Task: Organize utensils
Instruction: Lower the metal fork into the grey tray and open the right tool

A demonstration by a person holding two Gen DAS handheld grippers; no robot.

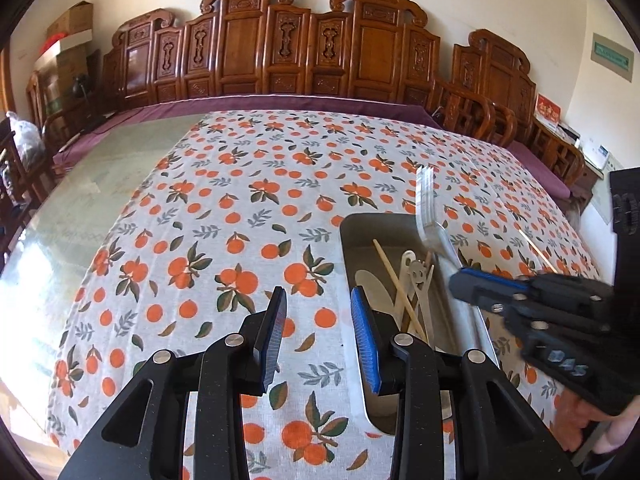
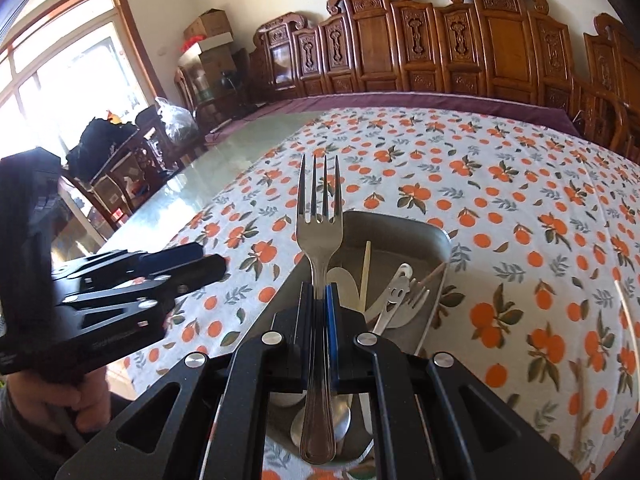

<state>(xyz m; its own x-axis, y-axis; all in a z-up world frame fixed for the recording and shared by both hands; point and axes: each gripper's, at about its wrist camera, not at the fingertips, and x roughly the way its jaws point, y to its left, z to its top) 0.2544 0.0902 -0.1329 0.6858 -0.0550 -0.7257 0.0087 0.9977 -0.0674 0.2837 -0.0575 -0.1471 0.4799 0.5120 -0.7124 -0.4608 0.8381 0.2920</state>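
At the bottom centre of the right wrist view, the right gripper (image 2: 320, 296) is closed tight on the silver fork (image 2: 319, 240), its 2 fingers pinching the handle at about mid-length. The fork points up the frame, its 4 tines toward the far side of the table, while the butt of its handle hangs low between the gripper's arms. Under and just beyond it sits the metal tray (image 2: 436, 240), holding a chopstick (image 2: 366, 272), a smiley-face fork (image 2: 394, 294), a spoon (image 2: 340, 424) and other pieces I cannot tell apart.

In the left wrist view, the left gripper (image 1: 318, 332) fills the bottom centre, its jaws wide apart with nothing between them, hovering over the orange-print tablecloth (image 1: 200, 240) just left of the tray (image 1: 352, 224). The tray lies at lower right of that frame with utensils inside. The right gripper (image 1: 472, 286) comes in from the right edge, carrying the fork (image 1: 430, 208) above the tray's far end. 1 loose chopstick (image 1: 538, 250) lies on the cloth right of the tray.

Farther up, bare glass tabletop (image 1: 100, 184) shows at left, and carved wooden chairs (image 1: 280, 48) line the wall across the top.
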